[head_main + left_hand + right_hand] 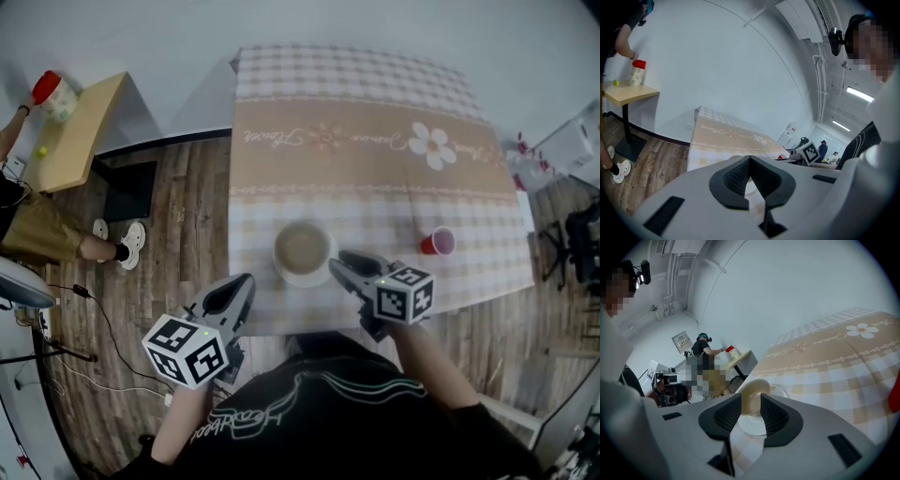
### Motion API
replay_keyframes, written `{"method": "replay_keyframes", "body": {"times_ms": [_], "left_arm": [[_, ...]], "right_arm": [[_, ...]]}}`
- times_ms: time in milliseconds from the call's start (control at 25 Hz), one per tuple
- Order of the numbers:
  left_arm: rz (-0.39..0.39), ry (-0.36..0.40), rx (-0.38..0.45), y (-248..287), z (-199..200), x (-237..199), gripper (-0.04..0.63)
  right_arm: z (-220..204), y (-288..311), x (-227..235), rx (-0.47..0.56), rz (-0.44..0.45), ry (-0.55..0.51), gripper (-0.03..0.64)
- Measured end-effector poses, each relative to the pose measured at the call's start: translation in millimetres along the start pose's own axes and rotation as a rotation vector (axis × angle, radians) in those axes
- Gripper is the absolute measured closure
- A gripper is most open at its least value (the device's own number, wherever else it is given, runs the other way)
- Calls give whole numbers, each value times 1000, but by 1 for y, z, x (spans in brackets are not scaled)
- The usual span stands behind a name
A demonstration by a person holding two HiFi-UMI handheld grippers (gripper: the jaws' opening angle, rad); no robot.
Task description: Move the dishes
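Note:
A beige bowl [302, 247] sits on a white plate [298, 279] near the front edge of the checked tablecloth [375, 178]. My right gripper [339, 264] is open just right of the plate's rim. In the right gripper view the bowl [752, 392] and the plate [752, 425] show through the gap between the right gripper's [750, 401] pads, which do not touch them. My left gripper [242, 284] hangs off the table's front left corner with its jaws together. In the left gripper view the left gripper's [749, 161] tips meet and hold nothing.
A red cup [437, 242] stands on the cloth right of the plate. A small wooden side table [80, 131] with a red-lidded jar [54, 94] stands at the left, a seated person [37, 234] beside it. Cables [84, 319] lie on the wood floor.

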State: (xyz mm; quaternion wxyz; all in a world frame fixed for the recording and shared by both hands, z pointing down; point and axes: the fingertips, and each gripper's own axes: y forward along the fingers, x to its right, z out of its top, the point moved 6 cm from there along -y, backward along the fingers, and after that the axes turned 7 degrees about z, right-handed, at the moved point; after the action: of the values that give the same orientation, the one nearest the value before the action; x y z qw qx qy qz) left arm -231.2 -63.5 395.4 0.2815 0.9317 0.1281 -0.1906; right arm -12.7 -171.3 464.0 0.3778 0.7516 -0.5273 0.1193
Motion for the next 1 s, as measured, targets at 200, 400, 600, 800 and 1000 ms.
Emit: {"method": "replay_keyframes", "body": {"times_ms": [200,400,600,800,1000], "left_arm": [[24,-7,-11,6,0,-2,600],[54,-27,-25,11,-3,-10,600],[68,-43,-36,15,-5,-14,600],[71,-52,-48,20,-9,-17,600],[77,-57,-52,20,-9,-19,600]], "right_arm": [[1,16,22,-17,7,134,500],[1,30,35,-57,4,151,500],[-3,43,40,-107,6,153,500],[-8,52,44,-117,2,194,500],[-10,55,44,-94,7,248,502]]}}
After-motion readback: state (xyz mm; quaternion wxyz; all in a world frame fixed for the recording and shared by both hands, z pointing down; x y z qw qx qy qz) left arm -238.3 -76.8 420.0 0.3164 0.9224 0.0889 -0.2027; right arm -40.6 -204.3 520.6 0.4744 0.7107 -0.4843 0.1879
